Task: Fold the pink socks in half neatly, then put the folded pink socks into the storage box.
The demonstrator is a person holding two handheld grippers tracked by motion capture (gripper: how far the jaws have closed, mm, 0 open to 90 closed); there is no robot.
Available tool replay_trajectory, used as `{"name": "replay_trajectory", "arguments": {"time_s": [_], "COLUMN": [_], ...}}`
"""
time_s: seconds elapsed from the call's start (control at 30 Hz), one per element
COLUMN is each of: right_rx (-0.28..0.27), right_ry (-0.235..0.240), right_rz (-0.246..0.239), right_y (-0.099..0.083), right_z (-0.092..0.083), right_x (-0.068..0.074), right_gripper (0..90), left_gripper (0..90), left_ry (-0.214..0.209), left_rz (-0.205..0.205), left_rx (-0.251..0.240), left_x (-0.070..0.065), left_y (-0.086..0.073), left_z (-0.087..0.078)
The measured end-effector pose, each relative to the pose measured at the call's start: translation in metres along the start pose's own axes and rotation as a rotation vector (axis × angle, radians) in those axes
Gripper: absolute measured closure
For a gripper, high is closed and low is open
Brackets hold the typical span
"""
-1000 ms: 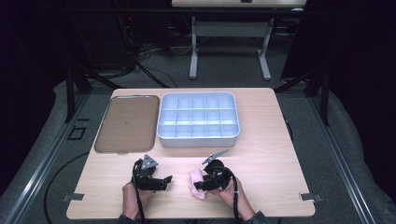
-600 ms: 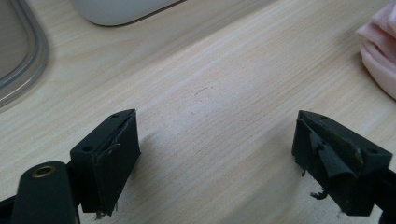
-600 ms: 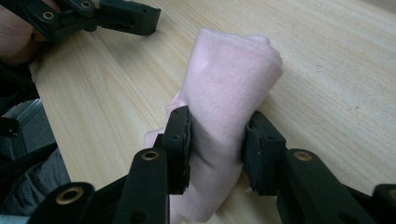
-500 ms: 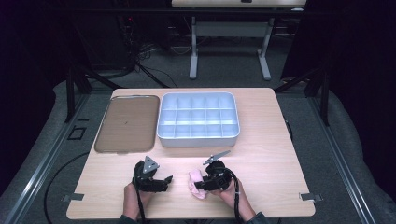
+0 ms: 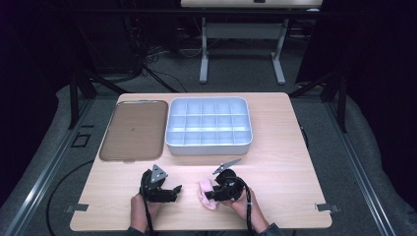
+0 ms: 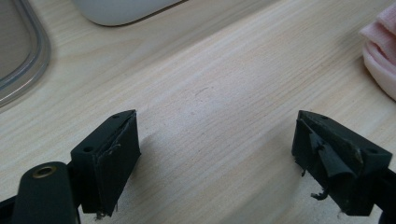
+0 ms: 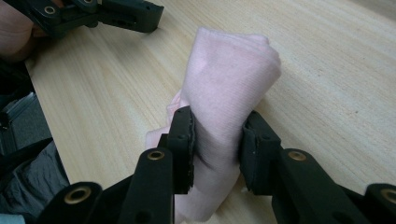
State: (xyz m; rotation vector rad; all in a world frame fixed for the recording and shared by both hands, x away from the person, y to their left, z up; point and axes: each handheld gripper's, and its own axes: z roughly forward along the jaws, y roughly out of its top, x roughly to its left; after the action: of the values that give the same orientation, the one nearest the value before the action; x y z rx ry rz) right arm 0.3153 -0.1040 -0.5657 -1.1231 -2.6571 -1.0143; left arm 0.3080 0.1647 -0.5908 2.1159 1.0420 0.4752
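Two grippers: both sit low over the near edge of the wooden table [image 5: 275,162], one in each of the person's hands.
Right gripper [image 7: 215,140]: its jaws have just been closing and now pinch a folded pink cloth [image 7: 229,93] between the pads, the fabric squeezed narrow where they meet it.
Pink cloth, position: in the high view the cloth [image 5: 205,192] lies on the table at the near edge, just left of the right gripper [image 5: 216,191] and between the two grippers; its rolled end sticks out past the pads toward the left gripper.
Left gripper [image 6: 215,154]: its jaws stand wide apart with bare wood between them; nothing is held.
Left gripper, position: in the high view the left gripper [image 5: 169,189] rests near the cloth, without touching it; an edge of the cloth [image 6: 380,56] shows at the far right of the left gripper view.
Compartment box [image 5: 209,125]: white, divided into a grid of small cells, at the middle of the table, well apart from both grippers.
Brown tray [image 5: 130,130]: flat, with rounded corners, just left of the box.
Hands: the person's forearms enter from the bottom of the high view.
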Motion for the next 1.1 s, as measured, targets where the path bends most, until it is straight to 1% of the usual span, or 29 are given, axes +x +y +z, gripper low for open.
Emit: {"name": "replay_trajectory", "arguments": {"time_s": [0.07,0.23,0.27,0.4,0.57,0.63,0.77,0.93,1.0,1.1], "right_rx": [-0.008,-0.009,-0.018,-0.023,-0.03,-0.028,-0.048,-0.05,-0.06,-0.072], "right_ry": [-0.003,0.002,0.01,0.024,0.007,0.007,0.009,-0.019,-0.018,-0.024], "right_rz": [0.006,0.007,0.008,0.007,-0.007,-0.014,-0.015,-0.036,-0.026,-0.027], "right_y": [-0.001,-0.001,-0.002,-0.003,-0.004,-0.004,-0.006,-0.007,-0.008,-0.009], "right_z": [0.0,0.0,0.001,0.001,0.0,-0.001,0.0,-0.001,-0.001,-0.002], "right_x": [0.0,-0.002,-0.002,-0.005,-0.001,0.0,-0.001,0.004,0.004,0.006], "right_gripper": [67.8,65.8,65.5,65.7,67.6,68.4,69.4,71.0,71.9,72.7], "left_gripper": [14.9,15.1,15.1,15.1,15.1,15.2,15.2,15.1,15.2,15.1], "left_ry": [0.0,0.0,0.0,0.001,0.001,0.001,-0.001,-0.001,-0.001,-0.001], "left_rz": [-0.001,-0.002,-0.002,-0.003,-0.007,-0.008,-0.005,-0.011,-0.008,-0.009], "left_rx": [0.0,0.0,0.0,0.0,0.0,-0.001,0.001,-0.001,0.0,0.0], "left_x": [0.0,0.0,0.0,0.0,-0.001,-0.001,0.0,0.0,0.0,0.0], "left_y": [0.0,0.0,0.0,0.0,0.0,0.0,0.0,0.0,0.0,0.0], "left_z": [0.0,0.0,0.0,0.0,0.0,0.0,0.0,0.0,0.0,0.0]}}
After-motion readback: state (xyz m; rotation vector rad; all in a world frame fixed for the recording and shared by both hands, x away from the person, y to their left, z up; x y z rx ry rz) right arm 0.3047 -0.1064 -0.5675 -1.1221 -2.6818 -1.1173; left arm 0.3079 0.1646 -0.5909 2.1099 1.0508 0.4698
